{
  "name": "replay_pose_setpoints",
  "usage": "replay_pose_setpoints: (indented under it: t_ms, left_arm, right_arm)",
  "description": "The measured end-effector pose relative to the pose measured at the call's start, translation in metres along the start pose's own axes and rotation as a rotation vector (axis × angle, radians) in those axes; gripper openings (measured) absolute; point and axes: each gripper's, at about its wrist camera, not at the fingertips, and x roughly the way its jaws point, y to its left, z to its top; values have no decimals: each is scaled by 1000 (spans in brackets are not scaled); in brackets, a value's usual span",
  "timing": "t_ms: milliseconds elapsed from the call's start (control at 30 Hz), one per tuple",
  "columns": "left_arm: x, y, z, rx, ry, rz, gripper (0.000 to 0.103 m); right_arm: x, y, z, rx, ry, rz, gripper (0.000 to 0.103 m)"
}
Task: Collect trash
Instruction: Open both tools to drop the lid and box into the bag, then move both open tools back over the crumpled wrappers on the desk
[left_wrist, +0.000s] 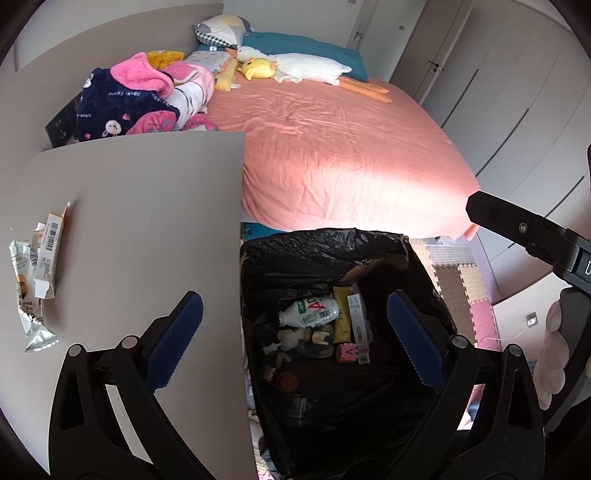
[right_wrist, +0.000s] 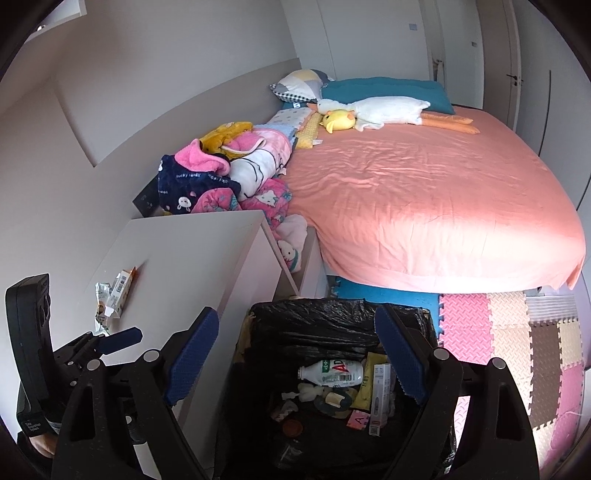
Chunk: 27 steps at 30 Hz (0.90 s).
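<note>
While both grippers, left gripper (left_wrist: 295, 339) and right gripper (right_wrist: 297, 358), hang spread and empty over the black-lined bin (left_wrist: 314, 254), the wrappers (left_wrist: 35, 280) lie at far left on the bedside table (left_wrist: 147, 206). Reaching sideways could nudge the light foil off the table's edge.

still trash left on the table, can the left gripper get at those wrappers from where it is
Probably yes. The left gripper is open and empty, and the wrappers lie on the bare table to its left with nothing between them. It sits partly over the bin, so it must swing left.
</note>
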Motion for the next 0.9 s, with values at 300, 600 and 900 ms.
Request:
replay_pose_setpoints:
  t_ms: [300,600,900]
  left_arm:
    - [-16,32,-15,-70,-12,61,97]
    - [-33,63,-30,-145,-34,130,97]
    - [-49,97,-48,-207,-42,191,97]
  right_arm:
    - [15,35,-2,-61,33,56,87]
    - [27,69,-4,-117,50,120,87]
    - [42,109,-6,-178,64,177,87]
